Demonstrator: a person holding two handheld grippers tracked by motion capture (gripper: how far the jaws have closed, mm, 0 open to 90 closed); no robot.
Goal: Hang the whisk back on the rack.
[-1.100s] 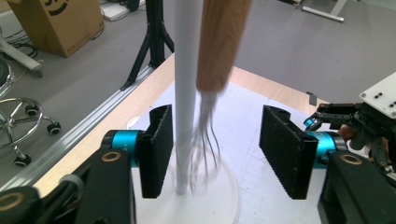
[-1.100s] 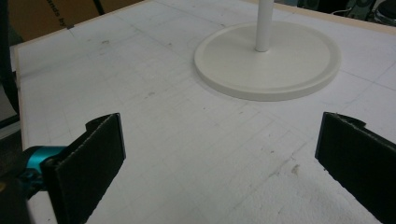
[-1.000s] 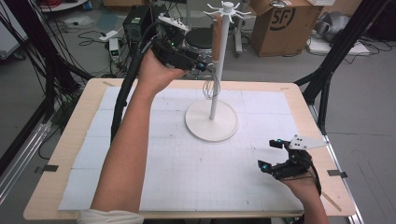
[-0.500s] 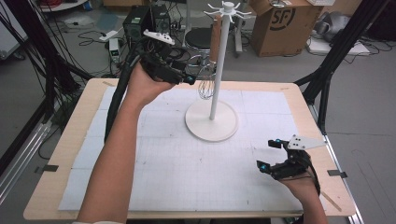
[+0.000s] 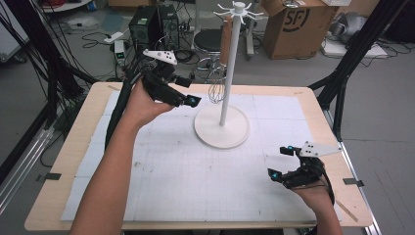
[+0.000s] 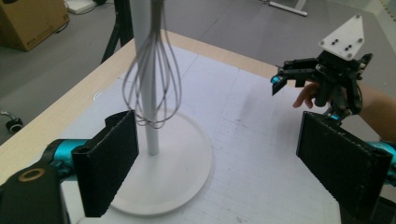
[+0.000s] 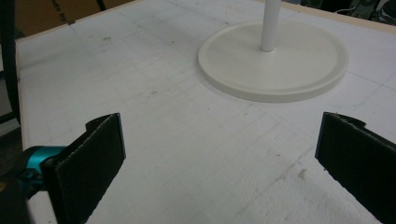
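Beside hanging whisk (image 6: 152, 70), left gripper (image 5: 188, 90) jaws just opened wide, empty; right gripper (image 5: 283, 162) jaws wide, empty.

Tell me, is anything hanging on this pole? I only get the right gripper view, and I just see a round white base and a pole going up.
Observer: Yes, a wire whisk with a wooden handle hangs from a hook at the top of that white stand.
Operator: Is the other gripper holding it?
Observer: No. The left gripper is beside the whisk. Its jaws have just been opening and nothing is between them.
Operator: And where is mine?
Observer: The right gripper sits low near the right front corner of the wooden table, apart from the stand's base.
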